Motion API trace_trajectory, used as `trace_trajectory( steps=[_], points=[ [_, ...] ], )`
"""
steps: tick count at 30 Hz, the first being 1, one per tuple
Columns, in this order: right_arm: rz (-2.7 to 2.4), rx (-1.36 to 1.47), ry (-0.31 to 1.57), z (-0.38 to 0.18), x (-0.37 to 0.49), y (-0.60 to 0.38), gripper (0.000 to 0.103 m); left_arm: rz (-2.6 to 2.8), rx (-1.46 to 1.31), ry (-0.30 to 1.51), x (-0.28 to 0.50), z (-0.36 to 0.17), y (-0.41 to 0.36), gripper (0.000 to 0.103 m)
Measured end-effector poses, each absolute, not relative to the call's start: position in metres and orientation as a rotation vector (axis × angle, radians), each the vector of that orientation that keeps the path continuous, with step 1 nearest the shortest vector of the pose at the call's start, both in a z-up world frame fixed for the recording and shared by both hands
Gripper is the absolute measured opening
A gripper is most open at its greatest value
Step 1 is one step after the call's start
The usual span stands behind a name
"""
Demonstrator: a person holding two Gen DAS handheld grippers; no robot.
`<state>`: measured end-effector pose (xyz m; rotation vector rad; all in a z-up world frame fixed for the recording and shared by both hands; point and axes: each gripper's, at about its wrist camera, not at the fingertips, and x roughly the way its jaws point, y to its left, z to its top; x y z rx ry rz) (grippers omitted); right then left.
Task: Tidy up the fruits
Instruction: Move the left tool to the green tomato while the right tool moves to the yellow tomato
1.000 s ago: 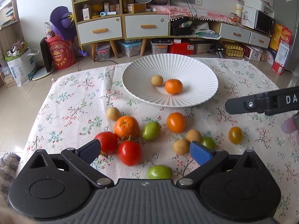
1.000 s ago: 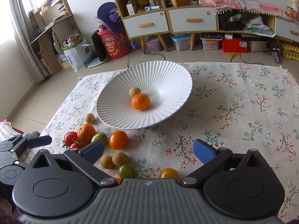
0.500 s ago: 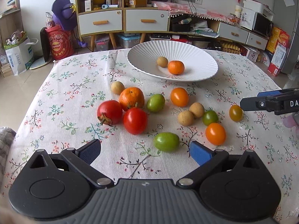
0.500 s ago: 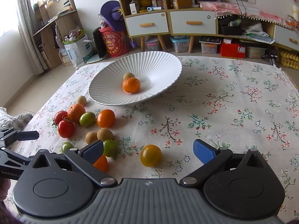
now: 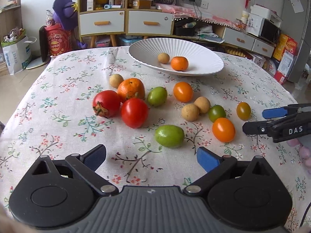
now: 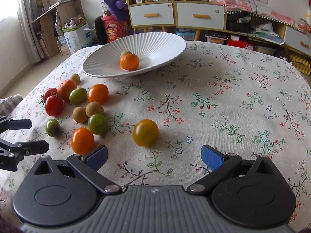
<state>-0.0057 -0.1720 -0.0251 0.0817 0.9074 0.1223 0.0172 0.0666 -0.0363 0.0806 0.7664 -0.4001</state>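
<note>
A white ribbed plate holds a small orange and a tan round fruit. Several loose fruits lie on the floral cloth: two red tomatoes, a large orange, green fruits, orange tomatoes and a yellow-brown tomato. My left gripper is open low over the cloth, just short of the green fruit. My right gripper is open, with the yellow-brown tomato just ahead of its fingers.
The table's far edge lies behind the plate, with the floor, drawers and shelves beyond. The right gripper's fingers enter the left wrist view from the right. The left gripper's fingers show at the left edge of the right wrist view.
Both grippers have dropped lower and pulled back toward the near table edge, so the loose fruits now lie ahead of the fingers. Both stayed open. No fruit moved.
</note>
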Motion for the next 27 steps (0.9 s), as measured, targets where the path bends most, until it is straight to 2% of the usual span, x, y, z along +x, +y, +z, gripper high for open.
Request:
trace_trajectory(
  steps=[4, 12, 16, 22, 27],
  points=[
    [0.130, 0.039, 0.881, -0.027, -0.009, -0.170, 0.102, -0.415, 0.113, 0.746, 0.013, -0.041, 0.063, 0.088],
    [0.134, -0.004, 0.862, -0.027, -0.011, -0.166, 0.102, -0.426, 0.111, 0.710, 0.009, -0.040, 0.061, 0.067],
    [0.137, -0.005, 0.847, -0.027, -0.011, -0.165, 0.099, -0.425, 0.091, 0.706, 0.011, -0.039, 0.063, 0.061],
    [0.157, -0.017, 0.823, -0.027, -0.009, -0.161, 0.089, -0.461, 0.078, 0.684, 0.010, -0.040, 0.061, 0.055],
    [0.164, -0.022, 0.805, -0.026, -0.008, -0.159, 0.076, -0.480, 0.055, 0.667, 0.010, -0.042, 0.059, 0.053]
  ],
)
